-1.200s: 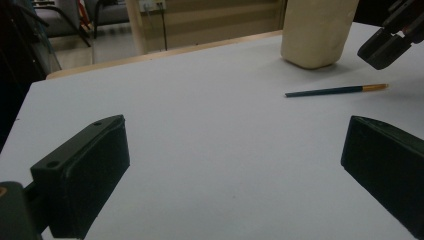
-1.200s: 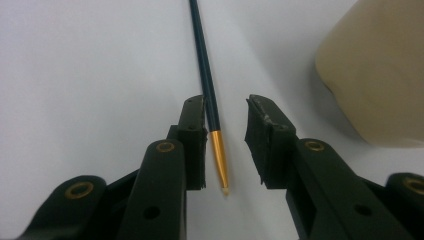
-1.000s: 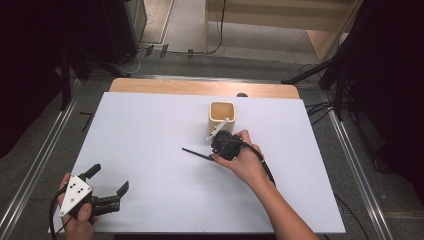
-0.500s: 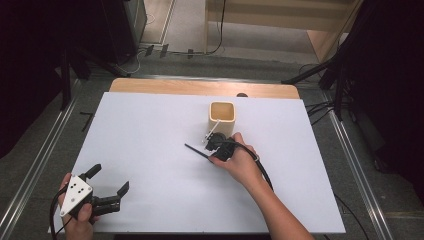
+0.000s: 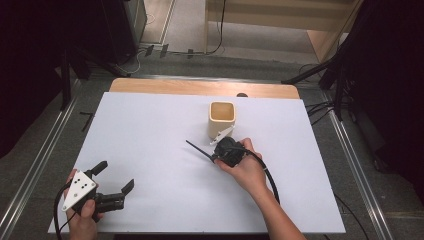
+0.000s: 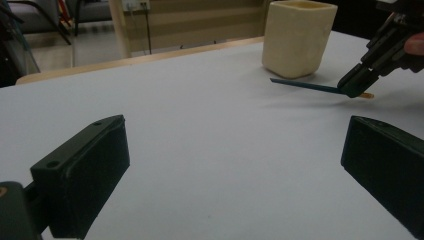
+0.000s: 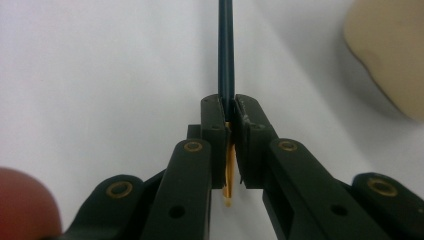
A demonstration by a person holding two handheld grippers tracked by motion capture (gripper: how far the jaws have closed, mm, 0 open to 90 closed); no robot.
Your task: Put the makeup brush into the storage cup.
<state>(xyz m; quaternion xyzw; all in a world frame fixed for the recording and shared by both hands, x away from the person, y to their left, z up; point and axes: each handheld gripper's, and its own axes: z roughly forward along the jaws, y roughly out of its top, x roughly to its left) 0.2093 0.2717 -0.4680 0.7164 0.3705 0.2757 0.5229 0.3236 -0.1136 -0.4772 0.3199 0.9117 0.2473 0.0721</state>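
A: What is worrying you here?

B: The right tongs (image 5: 216, 154) are pinching a thin dark teal stick with a short orange-yellow end (image 7: 225, 55) very close to that end, so nearly all its length is sticking out past the jaws. I'm judging that it could pivot or slide in the grip if its far tip knocks the rim of the cream, square-mouthed cup with rounded corners (image 5: 221, 119).

A: Where is the stick sitting now?

B: It's hovering just above the white-covered bench (image 5: 150, 130), close beside the cup and not touching it, pointing away to the cup's left in the high view. The cup is light-looking and standing free, so a sideways nudge could be tipping or shoving it.

A: And the materials?

B: The stick is looking smooth, straight and rigid, possibly a pencil or a brush handle; I can't tell which. The cup is looking matte, thick-walled, perhaps ceramic or plastic. The bench cover is looking flat and smooth, giving little friction.

A: The other hand?

B: The left tongs (image 5: 114, 178) are resting wide apart near the bench's front-left corner, holding nothing, well apart from the cup.
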